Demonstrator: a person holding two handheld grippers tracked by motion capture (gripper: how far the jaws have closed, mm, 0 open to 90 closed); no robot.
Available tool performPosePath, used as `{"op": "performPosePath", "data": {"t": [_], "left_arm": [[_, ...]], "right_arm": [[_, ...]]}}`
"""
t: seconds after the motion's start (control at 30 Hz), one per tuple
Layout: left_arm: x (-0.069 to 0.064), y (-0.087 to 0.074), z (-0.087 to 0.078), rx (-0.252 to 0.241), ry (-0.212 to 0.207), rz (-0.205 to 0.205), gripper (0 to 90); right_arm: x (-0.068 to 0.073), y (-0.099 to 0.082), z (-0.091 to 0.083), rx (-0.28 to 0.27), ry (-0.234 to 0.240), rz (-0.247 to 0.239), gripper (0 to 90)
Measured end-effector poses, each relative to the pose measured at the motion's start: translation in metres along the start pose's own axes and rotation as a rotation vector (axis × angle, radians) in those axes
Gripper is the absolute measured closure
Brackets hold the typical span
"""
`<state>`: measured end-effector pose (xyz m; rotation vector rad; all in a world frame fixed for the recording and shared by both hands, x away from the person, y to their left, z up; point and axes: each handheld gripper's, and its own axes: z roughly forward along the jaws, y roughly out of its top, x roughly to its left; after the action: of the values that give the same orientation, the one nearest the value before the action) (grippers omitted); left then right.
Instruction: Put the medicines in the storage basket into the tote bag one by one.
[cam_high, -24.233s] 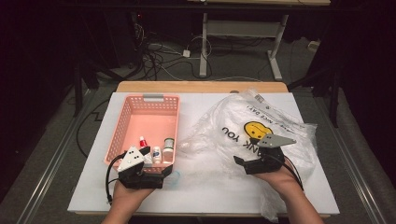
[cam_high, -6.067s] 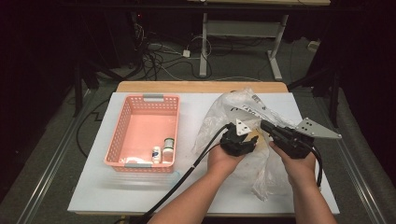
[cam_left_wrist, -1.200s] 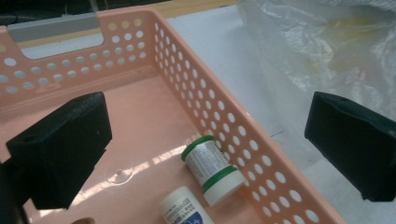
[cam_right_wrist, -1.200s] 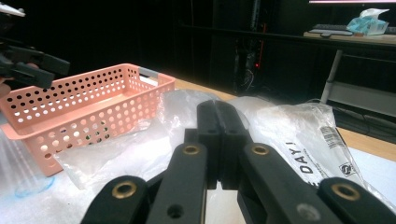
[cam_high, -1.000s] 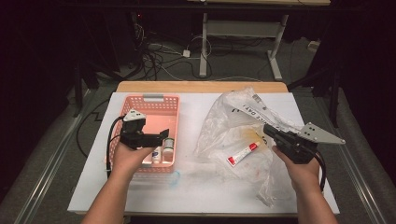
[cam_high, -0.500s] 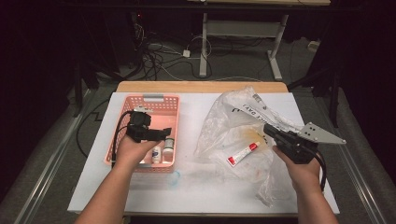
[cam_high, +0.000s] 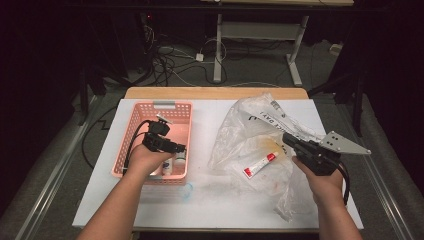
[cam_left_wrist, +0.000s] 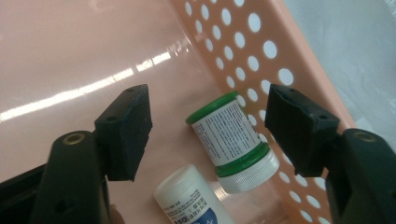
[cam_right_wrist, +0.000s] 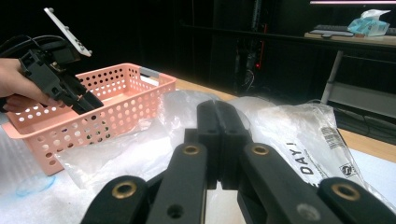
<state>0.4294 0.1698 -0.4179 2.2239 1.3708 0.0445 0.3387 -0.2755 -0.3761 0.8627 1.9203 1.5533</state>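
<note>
Left gripper (cam_left_wrist: 208, 135) was seen inside the pink basket (cam_high: 184, 131), jaws partly apart and just closing, nothing gripped. Green-capped bottle (cam_left_wrist: 233, 140) lay between them, white bottle (cam_left_wrist: 187, 198) at its 7 o'clock. Right gripper (cam_right_wrist: 218, 140) was clamped shut on the plastic bag (cam_right_wrist: 299, 135).

Your left: basket (cam_high: 150, 107) on desk (cam_high: 210, 200), two bottles (cam_left_wrist: 233, 140) inside near corner. Your right: bag (cam_high: 250, 130) on desk, tube (cam_high: 259, 164) on it.
</note>
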Motion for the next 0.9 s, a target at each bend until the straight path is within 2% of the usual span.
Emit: {"op": "performPosePath", "data": {"t": [0.23,0.33,0.53,0.9], "left_arm": [[-0.003,0.004,0.006,0.069,0.005,-0.016,38.3],[-0.002,0.006,0.008,0.094,-0.008,-0.032,40.2],[-0.002,0.007,0.012,0.128,-0.009,-0.062,42.2],[-0.006,0.010,0.019,0.178,0.003,-0.079,45.6]], "right_arm": [[0.000,0.000,-0.001,0.001,-0.003,-0.004,90.0],[0.000,0.000,-0.001,0.001,-0.003,-0.005,90.0],[-0.001,0.001,-0.002,-0.003,-0.004,-0.006,90.0],[0.000,0.001,-0.002,-0.003,-0.003,-0.010,90.0]]}}
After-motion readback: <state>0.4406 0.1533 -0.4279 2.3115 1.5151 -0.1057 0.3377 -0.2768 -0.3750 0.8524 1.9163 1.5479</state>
